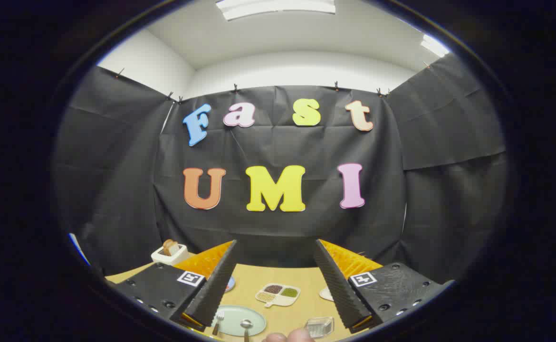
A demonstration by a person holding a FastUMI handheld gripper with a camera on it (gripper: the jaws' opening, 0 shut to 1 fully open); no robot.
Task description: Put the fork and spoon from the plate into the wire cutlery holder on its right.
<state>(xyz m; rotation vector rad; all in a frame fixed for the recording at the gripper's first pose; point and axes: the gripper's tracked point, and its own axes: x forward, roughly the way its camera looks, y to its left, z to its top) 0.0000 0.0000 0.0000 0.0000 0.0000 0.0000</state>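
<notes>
Hovering high above the pale wooden tabletop, tongs spread wide, holding nothing, tilted up toward the booth wall. Round pale green plate near the tabletop's near edge, between the two fingers, closer to the left one. Small metal fork lying on the plate's left part, tines up toward the far edge. Metal spoon lying on the plate's right part, handle running off toward the near edge. Clear wire cutlery holder standing right of the plate, apart from it, just beside the right finger's base. Cream three-compartment dish with dark, yellowish and green fillings beyond the plate, mid-tabletop. White toaster with brown bread slices at the far left corner. Pale fingertips of a person's hand at the near edge, between plate and holder.
</notes>
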